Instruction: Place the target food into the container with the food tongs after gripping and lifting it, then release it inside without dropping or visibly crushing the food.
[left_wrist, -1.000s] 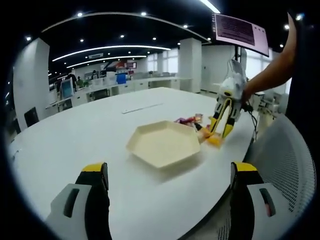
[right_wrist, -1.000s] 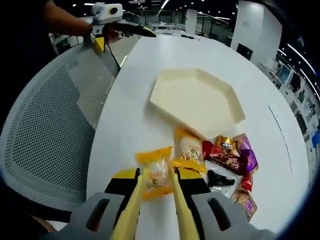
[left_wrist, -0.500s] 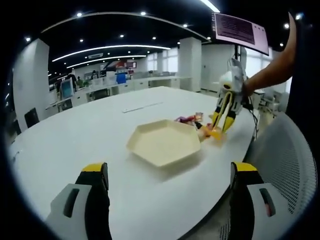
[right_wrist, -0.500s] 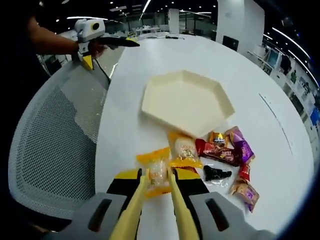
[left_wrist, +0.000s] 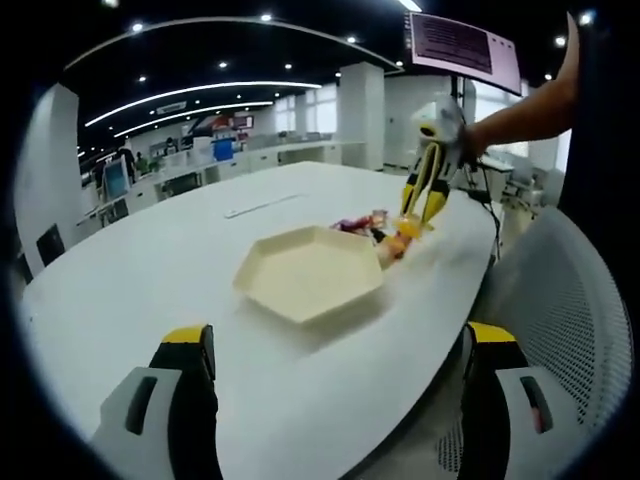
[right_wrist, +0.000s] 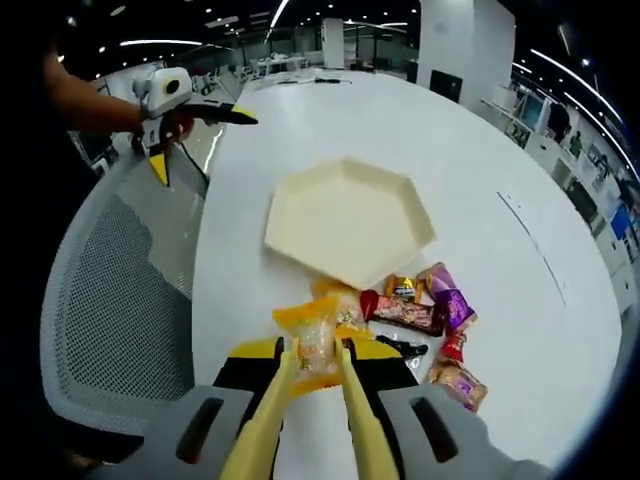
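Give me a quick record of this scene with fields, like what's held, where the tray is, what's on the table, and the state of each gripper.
held item: orange snack packet, clamped between tongs on the right gripper
container: empty cream hexagonal tray on the white table
other food: pile of wrapped snacks beside the tray
left gripper: open, holding nothing
nearby: mesh chair at the table edge
stage: packet lifted, not yet over the tray
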